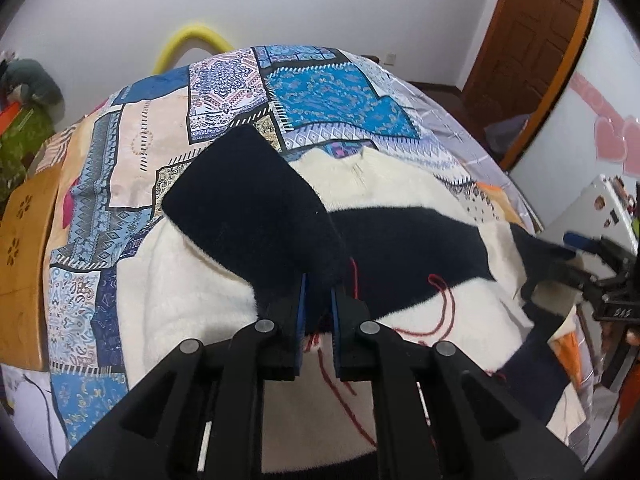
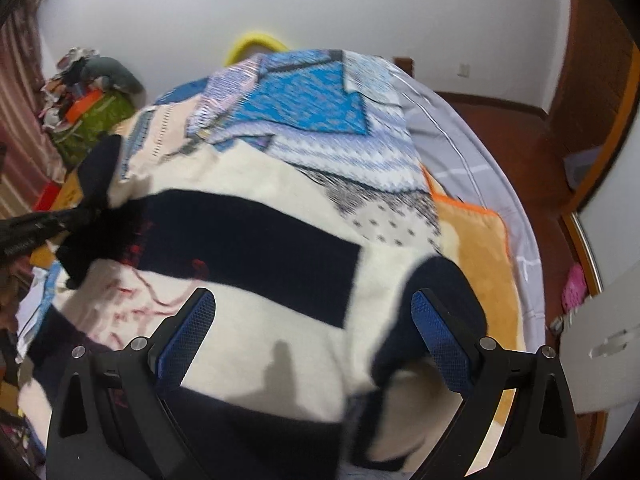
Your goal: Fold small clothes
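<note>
A small cream sweater [image 1: 192,300] with a broad navy band [image 1: 408,248] and loose red yarn lies on a patterned bedspread [image 1: 140,148]. My left gripper [image 1: 318,300] is shut on the sweater's navy sleeve cuff [image 1: 256,204] and holds it lifted over the body. In the right wrist view the same sweater [image 2: 280,336] lies spread out, and my right gripper [image 2: 312,316] is open just above it, empty. The other navy cuff [image 2: 436,292] lies by its right finger. The right gripper also shows at the left wrist view's right edge [image 1: 576,256].
A wooden board [image 1: 24,264] lies at the bed's left edge. An orange blanket [image 2: 476,248] lies on the bed's right side. A pile of clutter [image 2: 92,92] stands far left. A wooden door [image 1: 532,56] and a white cabinet [image 1: 592,208] are on the right.
</note>
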Motion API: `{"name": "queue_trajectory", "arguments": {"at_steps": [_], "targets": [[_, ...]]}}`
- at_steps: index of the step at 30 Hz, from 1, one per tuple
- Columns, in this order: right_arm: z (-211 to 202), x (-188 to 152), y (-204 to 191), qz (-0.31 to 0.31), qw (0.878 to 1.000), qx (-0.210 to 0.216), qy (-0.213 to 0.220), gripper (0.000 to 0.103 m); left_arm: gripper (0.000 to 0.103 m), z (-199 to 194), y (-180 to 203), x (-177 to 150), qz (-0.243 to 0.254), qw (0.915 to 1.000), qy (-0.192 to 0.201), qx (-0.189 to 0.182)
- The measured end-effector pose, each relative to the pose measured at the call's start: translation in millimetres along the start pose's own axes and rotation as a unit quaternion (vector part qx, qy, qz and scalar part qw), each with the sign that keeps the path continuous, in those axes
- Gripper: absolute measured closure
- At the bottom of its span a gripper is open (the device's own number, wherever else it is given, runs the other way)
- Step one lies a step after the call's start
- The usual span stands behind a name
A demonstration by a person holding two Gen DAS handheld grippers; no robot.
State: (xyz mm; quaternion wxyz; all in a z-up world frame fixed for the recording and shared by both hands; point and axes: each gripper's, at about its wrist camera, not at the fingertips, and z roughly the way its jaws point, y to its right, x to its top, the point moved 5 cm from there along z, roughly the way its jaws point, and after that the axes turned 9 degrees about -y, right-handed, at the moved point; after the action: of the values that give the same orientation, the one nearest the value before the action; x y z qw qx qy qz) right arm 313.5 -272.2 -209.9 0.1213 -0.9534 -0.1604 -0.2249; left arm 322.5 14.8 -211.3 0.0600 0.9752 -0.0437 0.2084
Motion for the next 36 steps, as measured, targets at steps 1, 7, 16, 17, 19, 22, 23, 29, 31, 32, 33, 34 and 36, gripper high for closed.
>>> {"name": "queue_trajectory", "arguments": {"at_steps": [1, 7, 16, 17, 19, 22, 23, 29, 31, 32, 33, 34, 36], "targets": [[-2.0, 1.2, -4.5, -0.005, 1.0, 0.002, 0.003, 0.006, 0.09, -1.4, 0.7, -1.2, 0.002, 1.0, -0.002, -0.001], [-6.6, 16.3, -42.9, -0.036, 0.999, 0.023, 0.018, 0.006, 0.054, -23.2, -4.3, -3.9, -0.005, 0.9996, 0.019, -0.018], [13.4, 37.1, -91.0, -0.064, 0.996, 0.058, 0.011, 0.006, 0.036, -60.4, -42.2, -10.7, -0.003, 0.9956, 0.073, 0.058], [16.8, 38.9, -96.8, -0.064, 0.996, 0.065, 0.007, 0.006, 0.036, -60.2, -49.3, -11.8, -0.005, 0.9952, 0.072, 0.067], [24.1, 43.1, -107.7, -0.064, 0.995, 0.079, -0.001, 0.006, 0.036, -56.9, -64.9, -15.6, -0.015, 0.9945, 0.066, 0.079], [35.6, 46.2, -124.9, -0.068, 0.993, 0.094, -0.013, 0.006, 0.034, -50.0, -88.9, -23.9, -0.035, 0.9943, 0.055, 0.085], [39.2, 47.0, -129.8, -0.071, 0.993, 0.096, -0.016, 0.006, 0.034, -46.0, -97.8, -27.5, -0.044, 0.9941, 0.049, 0.086], [70.5, 52.6, -153.1, -0.08, 0.99, 0.102, -0.046, 0.012, 0.034, -14.9, -138.3, -46.3, -0.067, 0.9915, 0.013, 0.11], [82.0, 55.1, -156.4, -0.075, 0.99, 0.104, -0.059, 0.016, 0.034, -1.9, -148.2, -53.0, -0.076, 0.9913, -0.003, 0.108], [88.0, 55.9, -157.9, -0.072, 0.99, 0.104, -0.064, 0.021, 0.034, 2.6, -150.9, -55.2, -0.078, 0.9912, -0.008, 0.106], [94.2, 56.8, -159.2, -0.068, 0.99, 0.104, -0.071, 0.026, 0.034, 9.0, -154.4, -57.9, -0.082, 0.9912, -0.015, 0.103], [98.8, 57.2, -160.3, -0.064, 0.989, 0.107, -0.077, 0.029, 0.034, 15.4, -156.8, -60.5, -0.085, 0.9911, -0.022, 0.1], [105.8, 57.3, -164.6, -0.056, 0.987, 0.121, -0.088, 0.039, 0.034, 24.9, -158.7, -64.4, -0.085, 0.9911, -0.033, 0.097]]}}
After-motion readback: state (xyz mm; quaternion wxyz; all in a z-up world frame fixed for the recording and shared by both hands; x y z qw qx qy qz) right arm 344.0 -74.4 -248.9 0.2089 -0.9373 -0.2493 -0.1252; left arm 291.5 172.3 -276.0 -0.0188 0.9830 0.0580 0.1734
